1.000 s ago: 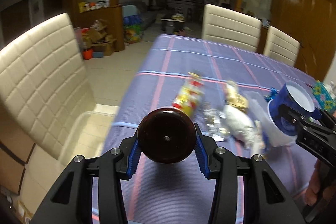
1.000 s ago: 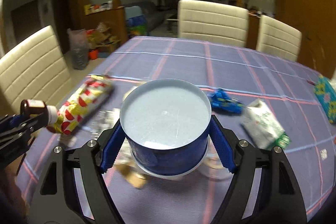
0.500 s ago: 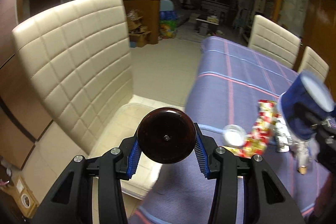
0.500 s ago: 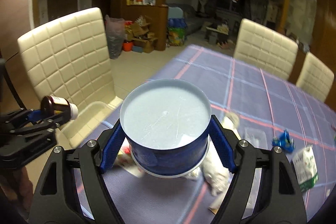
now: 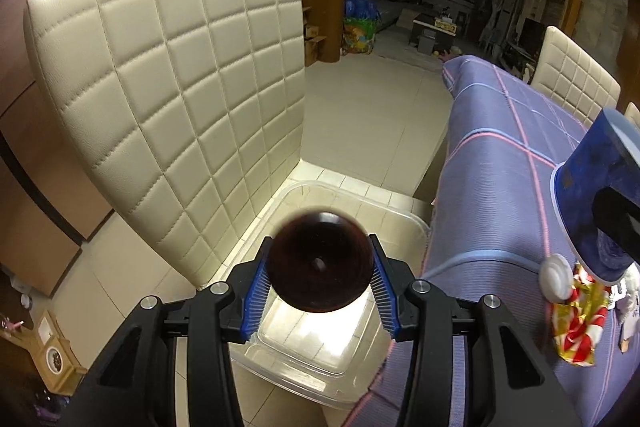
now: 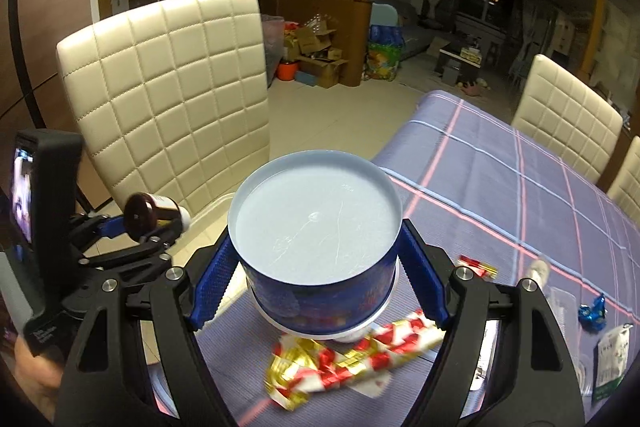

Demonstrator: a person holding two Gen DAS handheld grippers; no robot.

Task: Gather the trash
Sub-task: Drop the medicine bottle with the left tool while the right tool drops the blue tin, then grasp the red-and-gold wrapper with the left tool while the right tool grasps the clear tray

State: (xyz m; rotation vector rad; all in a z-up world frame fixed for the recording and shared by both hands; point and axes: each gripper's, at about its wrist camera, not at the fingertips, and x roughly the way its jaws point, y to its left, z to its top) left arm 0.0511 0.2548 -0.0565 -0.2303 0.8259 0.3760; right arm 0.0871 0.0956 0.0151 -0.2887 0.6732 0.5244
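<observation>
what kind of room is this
Most likely the dining area of a home, open to a living room. A table under a purple plaid tablecloth has cream quilted dining chairs around it, and cardboard boxes sit by a wooden cabinet behind.

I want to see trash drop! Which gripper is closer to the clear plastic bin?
Left. The left gripper holds the brown bottle right above the bin; the right gripper with the blue tub is over the table.

Pretty dim indoor light, warm and yellowish, and the far room at 1 o'clock goes nearly black. Overhead glare bounces off the clear plastic bin. The red-and-gold foil wrapper is motion-blurred. Heavy fisheye bending and dark vignette at every edge.
</observation>
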